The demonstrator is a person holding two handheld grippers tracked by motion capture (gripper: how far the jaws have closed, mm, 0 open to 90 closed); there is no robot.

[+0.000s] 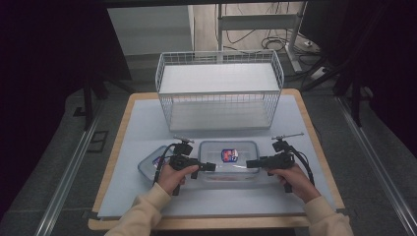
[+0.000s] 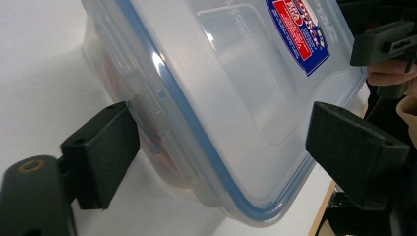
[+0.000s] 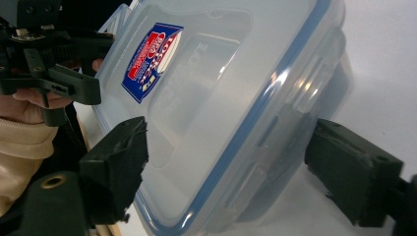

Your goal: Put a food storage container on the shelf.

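The clear lidded container [image 1: 228,162] is sitting on the counter [image 1: 147,132] between the 2 grippers, 1 at each short end. The left gripper [image 1: 210,166] is standing released, its jaws straddling the near edge without pressing it. The right gripper [image 1: 252,163] is likewise spread around the opposite end, its pads not gripping. To lift well, each gripper should be closing squarely on the rim beneath the blue-sealed lid [image 2: 236,93], both together, keeping the box level.
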